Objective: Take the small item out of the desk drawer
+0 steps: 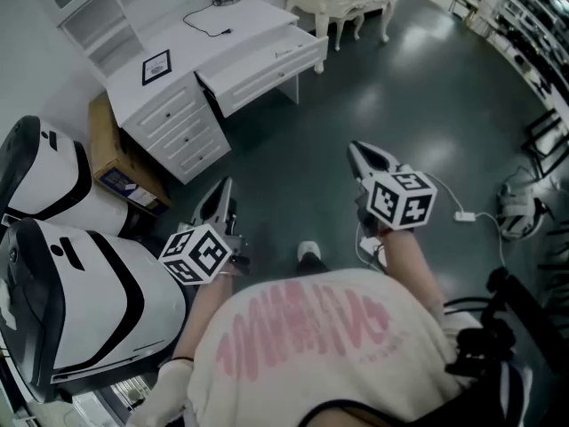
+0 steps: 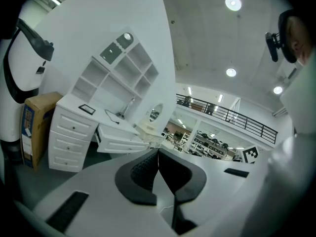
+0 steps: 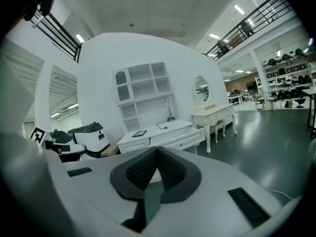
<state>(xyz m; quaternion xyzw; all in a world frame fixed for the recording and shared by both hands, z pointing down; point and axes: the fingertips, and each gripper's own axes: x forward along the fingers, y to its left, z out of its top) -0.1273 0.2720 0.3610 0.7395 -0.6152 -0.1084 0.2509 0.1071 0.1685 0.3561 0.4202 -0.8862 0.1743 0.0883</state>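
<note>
My left gripper (image 1: 223, 189) and right gripper (image 1: 360, 155) are both pressed shut, with nothing in them.
I stand on the dark floor (image 1: 400, 96), well apart from the white counter (image 1: 244, 16), far and to the left. Its drawer (image 1: 267, 60) sticks out, open. From here I cannot see the small item inside it.

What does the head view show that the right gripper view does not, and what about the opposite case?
Only the head view shows the person's white shirt with pink print and a white shoe. Only the right gripper view shows the oval mirror above the cream dressing table and the black balcony railing. Both show the white desk with its open drawer and the right gripper, whose jaws are together.
</note>
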